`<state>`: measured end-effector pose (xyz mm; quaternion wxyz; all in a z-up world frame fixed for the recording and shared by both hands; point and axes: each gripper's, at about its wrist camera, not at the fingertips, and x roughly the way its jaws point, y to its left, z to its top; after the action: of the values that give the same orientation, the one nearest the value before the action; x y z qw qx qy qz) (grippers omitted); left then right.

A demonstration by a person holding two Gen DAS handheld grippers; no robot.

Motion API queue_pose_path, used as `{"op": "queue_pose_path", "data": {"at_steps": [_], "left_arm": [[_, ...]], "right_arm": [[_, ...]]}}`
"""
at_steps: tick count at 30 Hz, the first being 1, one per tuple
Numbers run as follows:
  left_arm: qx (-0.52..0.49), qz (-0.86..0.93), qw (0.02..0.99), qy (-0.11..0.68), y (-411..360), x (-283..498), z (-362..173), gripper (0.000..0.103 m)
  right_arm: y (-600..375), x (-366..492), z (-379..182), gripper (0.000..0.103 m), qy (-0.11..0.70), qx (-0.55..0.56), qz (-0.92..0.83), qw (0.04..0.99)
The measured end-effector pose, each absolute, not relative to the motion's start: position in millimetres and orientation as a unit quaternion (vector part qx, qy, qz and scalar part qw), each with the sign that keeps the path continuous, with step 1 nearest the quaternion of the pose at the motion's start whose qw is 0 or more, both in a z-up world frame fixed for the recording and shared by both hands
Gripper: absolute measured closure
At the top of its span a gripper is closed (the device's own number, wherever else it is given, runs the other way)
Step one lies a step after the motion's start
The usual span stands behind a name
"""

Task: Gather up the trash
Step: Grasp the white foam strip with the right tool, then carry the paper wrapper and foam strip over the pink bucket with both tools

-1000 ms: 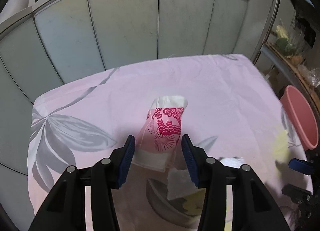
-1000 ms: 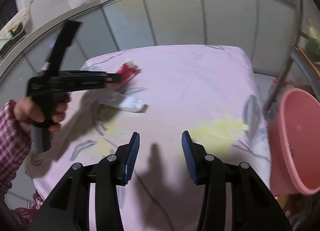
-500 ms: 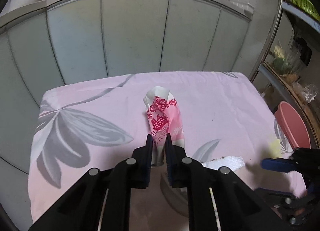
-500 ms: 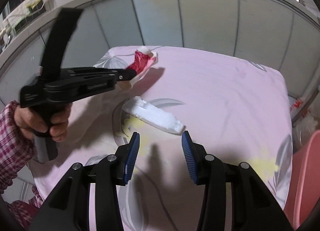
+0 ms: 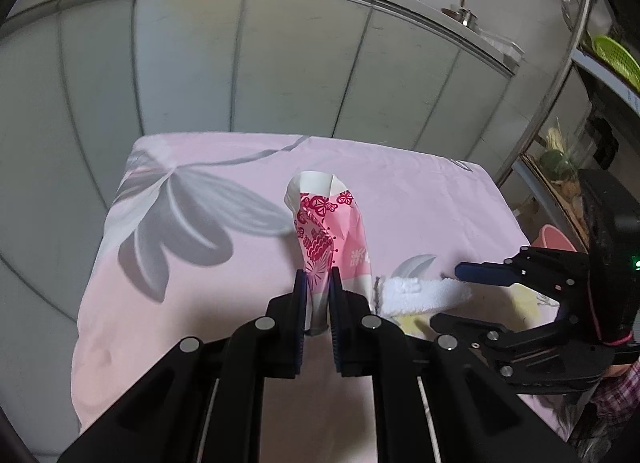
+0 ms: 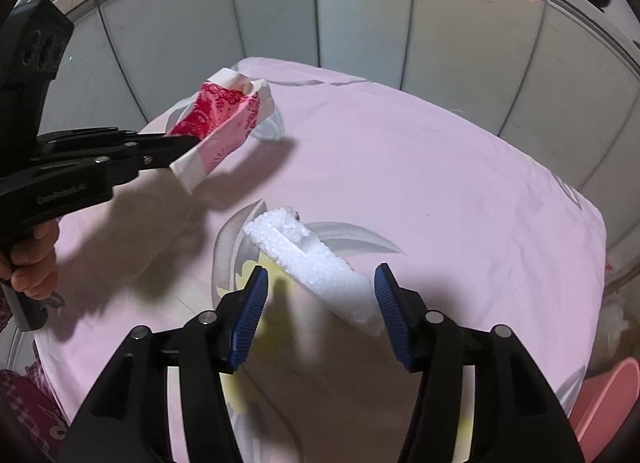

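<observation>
- Left wrist view shows the pink-and-red printed wrapper (image 5: 326, 231) pinched at its lower end between the pads of the left hand-held gripper (image 5: 318, 295), whose jaws are closed tight on it; the wrapper stands up off the cloth, held clear of the surface, probably so it can be carried away as trash.
- From the right wrist view the same wrapper (image 6: 224, 123) hangs out past the left hand-held gripper's tip, above its own shadow on the cloth, so it is lifted rather than resting.
- One white foam piece (image 6: 316, 267) lies flat on the pink floral cloth (image 6: 440, 191) that covers the table, slanting from the middle toward the near right.
- Right hand-held gripper (image 6: 320, 319) has its jaws opening, one blue pad on either side of the foam's near end; the pads do not press on it, so nothing is gripped yet. The straddle looks like a set-up for picking it up.
- A pink basin (image 6: 600, 403) sits off the table's right edge, partly cut off by the frame; it is a likely place for the trash, though that is a guess.
- Count: one wrapper, one foam piece, one basin, two hand-held grippers.
- A hand (image 6: 32, 263) holds the left tool's handle.
</observation>
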<state>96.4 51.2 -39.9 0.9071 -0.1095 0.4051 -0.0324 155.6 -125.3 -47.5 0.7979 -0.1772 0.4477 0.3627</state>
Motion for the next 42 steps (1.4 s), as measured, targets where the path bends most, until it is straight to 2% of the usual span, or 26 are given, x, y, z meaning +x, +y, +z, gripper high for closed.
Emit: {"op": "queue_pose_path", "data": {"at_steps": [7, 14, 16, 17, 23, 33, 42], "left_arm": [[-0.134, -0.033, 0.900, 0.413, 55.6, 84.6, -50.0, 0.093], [-0.141, -0.027, 0.897, 0.417, 59.6, 78.5, -54.6, 0.093], [-0.142, -0.027, 0.897, 0.419, 57.7, 77.2, -55.1, 0.093], [-0.143, -0.028, 0.896, 0.419, 56.9, 76.7, -55.1, 0.093], [-0.136, -0.036, 0.899, 0.415, 44.4, 70.7, -50.5, 0.093], [-0.122, -0.048, 0.908, 0.398, 15.7, 53.7, -31.6, 0.093], [-0.107, -0.040, 0.914, 0.389, -10.1, 34.0, -20.0, 0.093]], "right_arm": [[-110.2, 171.8, -59.7, 0.047, 0.434, -0.235, 0.356, 0.794], [-113.3, 180.4, -63.3, 0.047, 0.437, -0.202, 0.353, 0.802], [-117.7, 181.1, -63.0, 0.066, 0.448, -0.176, 0.362, 0.798], [-118.4, 179.9, -62.7, 0.070, 0.450, -0.174, 0.357, 0.800], [-131.0, 160.9, -57.3, 0.071, 0.451, -0.153, 0.345, 0.809], [-181.9, 113.9, -22.2, 0.071, 0.437, -0.047, 0.327, 0.836], [-207.7, 78.4, -18.9, 0.071, 0.442, 0.000, 0.313, 0.841]]}}
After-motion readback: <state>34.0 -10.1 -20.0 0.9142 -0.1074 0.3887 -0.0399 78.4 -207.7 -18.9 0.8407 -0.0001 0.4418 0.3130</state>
